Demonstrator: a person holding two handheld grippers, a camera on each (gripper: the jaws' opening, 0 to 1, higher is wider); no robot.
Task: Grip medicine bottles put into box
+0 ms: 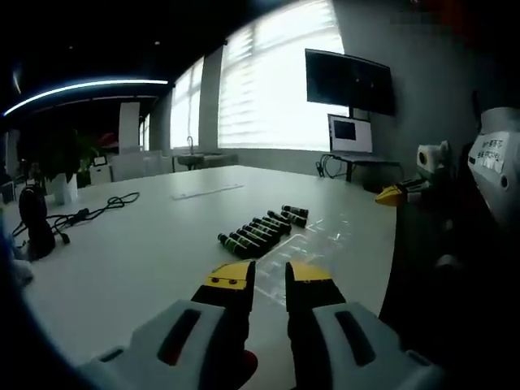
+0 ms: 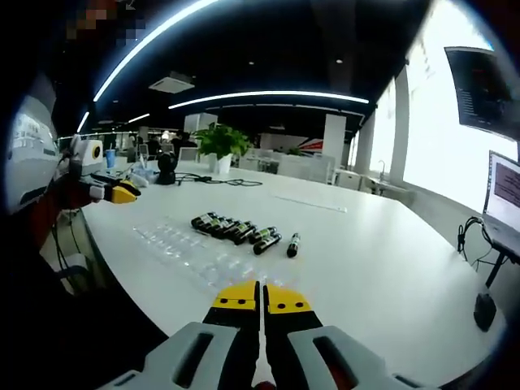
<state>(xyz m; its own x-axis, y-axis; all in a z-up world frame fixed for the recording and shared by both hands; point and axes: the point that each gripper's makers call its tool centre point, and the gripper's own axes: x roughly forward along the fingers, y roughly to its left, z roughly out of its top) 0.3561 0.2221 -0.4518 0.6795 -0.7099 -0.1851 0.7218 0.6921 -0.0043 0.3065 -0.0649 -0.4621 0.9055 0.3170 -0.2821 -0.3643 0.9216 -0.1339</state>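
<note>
A big white surface [image 2: 390, 260] holds a clear tray [image 2: 195, 256]. Just past the tray, dark bottles [image 2: 236, 230] lie in a row. The left tool [image 1: 270, 276] hangs above the surface, jaws apart, holding nothing. The right tool [image 2: 262, 299] is squeezed closed and empty.

An office: big white meeting table [image 2: 382, 244], wall monitor [image 1: 349, 80], laptop [image 1: 351, 136], blinds [image 1: 276, 73].

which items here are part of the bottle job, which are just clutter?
Job: medicine bottles, clear tray, left gripper open, right gripper shut and empty.
Clutter: potted plant, laptop, wall monitor, cable.
</note>
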